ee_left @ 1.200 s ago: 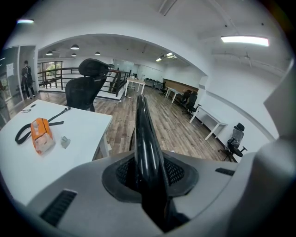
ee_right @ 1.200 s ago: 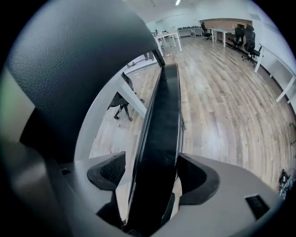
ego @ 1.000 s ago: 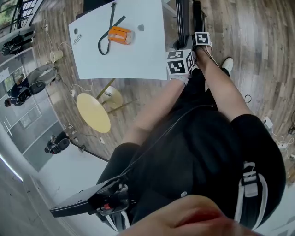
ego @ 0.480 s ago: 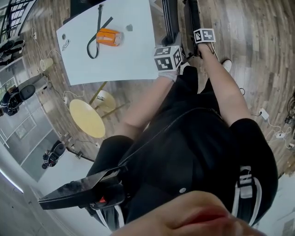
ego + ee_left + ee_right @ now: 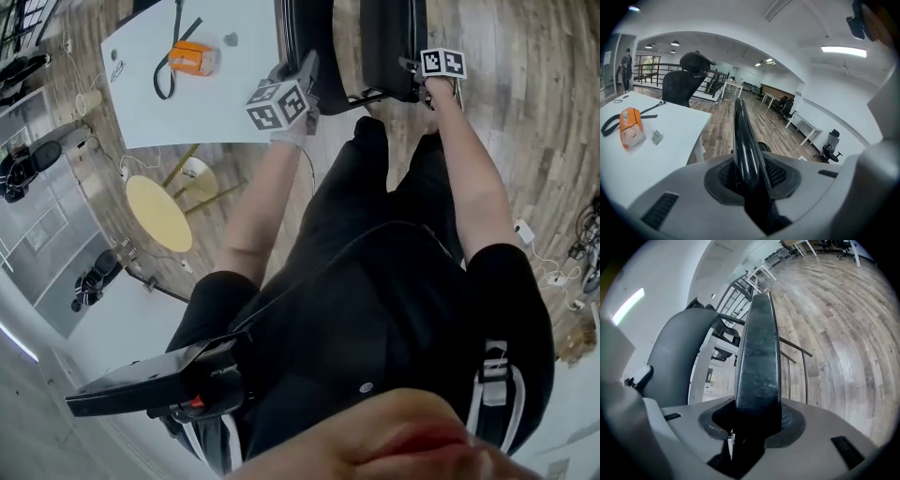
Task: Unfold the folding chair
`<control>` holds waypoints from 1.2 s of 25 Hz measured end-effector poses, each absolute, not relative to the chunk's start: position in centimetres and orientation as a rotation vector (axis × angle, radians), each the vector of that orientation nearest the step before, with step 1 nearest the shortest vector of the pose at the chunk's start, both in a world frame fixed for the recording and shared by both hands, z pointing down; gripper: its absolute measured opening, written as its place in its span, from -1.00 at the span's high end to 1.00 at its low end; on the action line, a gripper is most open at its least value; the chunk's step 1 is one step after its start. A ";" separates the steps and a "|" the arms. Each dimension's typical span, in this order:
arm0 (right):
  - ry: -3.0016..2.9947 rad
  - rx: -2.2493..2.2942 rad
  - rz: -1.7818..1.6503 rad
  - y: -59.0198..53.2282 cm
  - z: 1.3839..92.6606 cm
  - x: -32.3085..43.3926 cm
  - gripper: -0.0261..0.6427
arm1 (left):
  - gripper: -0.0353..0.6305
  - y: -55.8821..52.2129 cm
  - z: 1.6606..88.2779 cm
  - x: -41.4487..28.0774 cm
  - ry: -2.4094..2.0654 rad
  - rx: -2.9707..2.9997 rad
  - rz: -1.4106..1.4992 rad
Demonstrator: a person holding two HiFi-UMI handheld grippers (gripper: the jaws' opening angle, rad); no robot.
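Observation:
The folding chair shows in the head view as two black panels, a left panel (image 5: 307, 37) and a right panel (image 5: 394, 37), standing apart on the wood floor. My left gripper (image 5: 307, 70) is shut on the left panel's edge; its jaws have just been closing on it. In the left gripper view that glossy black edge (image 5: 743, 136) runs up from between the jaws of the left gripper (image 5: 749, 177). My right gripper (image 5: 415, 71) is shut on the right panel. In the right gripper view the thick dark edge (image 5: 757, 348) fills the jaws of the right gripper (image 5: 757, 422).
A white table (image 5: 202, 108) stands left of the chair with an orange pack (image 5: 192, 58) and a black strap (image 5: 167, 67) on it. A round yellow stool (image 5: 157, 212) is below it. A black office chair (image 5: 686, 82) stands behind the table. A cable lies on the floor at right.
The two grippers have drawn apart. The chair's two black panels, close together a second ago, now stand with a wide gap between them.

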State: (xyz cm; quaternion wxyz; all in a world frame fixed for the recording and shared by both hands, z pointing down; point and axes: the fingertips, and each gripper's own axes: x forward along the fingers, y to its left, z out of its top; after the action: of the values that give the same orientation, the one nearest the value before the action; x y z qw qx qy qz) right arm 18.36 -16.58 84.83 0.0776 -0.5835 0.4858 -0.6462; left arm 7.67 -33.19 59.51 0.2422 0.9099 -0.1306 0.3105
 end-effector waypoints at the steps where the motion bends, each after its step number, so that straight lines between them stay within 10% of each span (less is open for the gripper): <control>1: 1.463 -1.722 -1.921 -15.6 85.2 18.8 0.49 | 0.67 -33.1 59.8 7.5 -0.352 2.480 0.845; 30: 1.529 -1.373 -1.752 3.4 104.4 30.3 0.28 | 0.67 -31.6 71.3 7.5 -0.219 2.345 0.671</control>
State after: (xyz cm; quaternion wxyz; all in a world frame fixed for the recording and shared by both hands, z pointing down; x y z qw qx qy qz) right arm 30.28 3.40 104.40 0.2186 -0.4961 0.5525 -0.6331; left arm 7.52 -31.59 71.33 0.3395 0.9007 -0.0840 0.2576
